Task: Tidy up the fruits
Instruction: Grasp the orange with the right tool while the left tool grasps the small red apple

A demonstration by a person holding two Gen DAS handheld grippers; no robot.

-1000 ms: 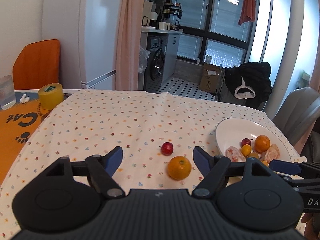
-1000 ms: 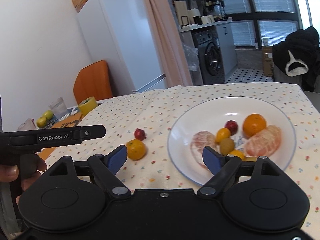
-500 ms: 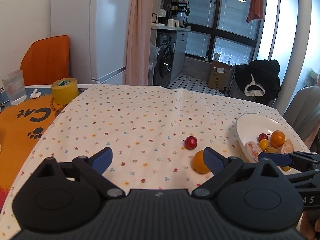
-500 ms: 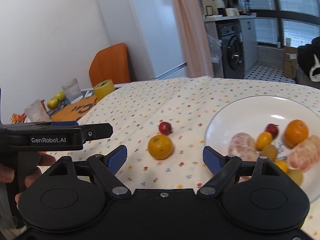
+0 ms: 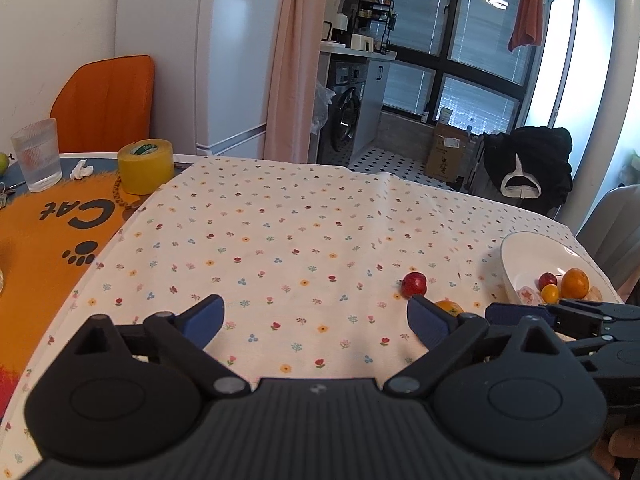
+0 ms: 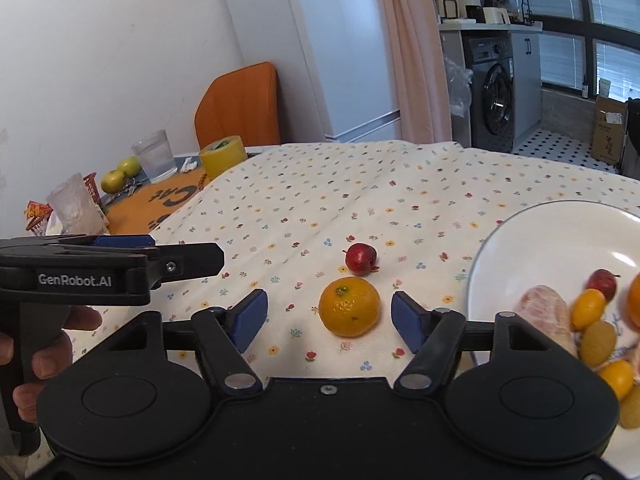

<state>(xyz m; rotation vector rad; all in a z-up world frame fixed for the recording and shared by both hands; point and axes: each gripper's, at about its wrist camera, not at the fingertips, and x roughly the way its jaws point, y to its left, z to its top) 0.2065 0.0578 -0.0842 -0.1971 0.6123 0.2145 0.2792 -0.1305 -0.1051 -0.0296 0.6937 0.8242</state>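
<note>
Left gripper (image 5: 316,320) is hovering wide open over the tablecloth (image 5: 280,232), holding nothing. Right gripper (image 6: 326,318) is gaping wide too, gripping nothing, with the orange (image 6: 349,306) sitting between its blue fingers (image 6: 406,322), touching neither. Small red fruit (image 6: 361,259) is lying just beyond the orange. Plate (image 6: 532,240) of fruit is sitting right of the right gripper.

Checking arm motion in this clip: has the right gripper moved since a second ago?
Yes. The right gripper has swung left, away from the white plate, so its open jaws now frame the orange.
</note>
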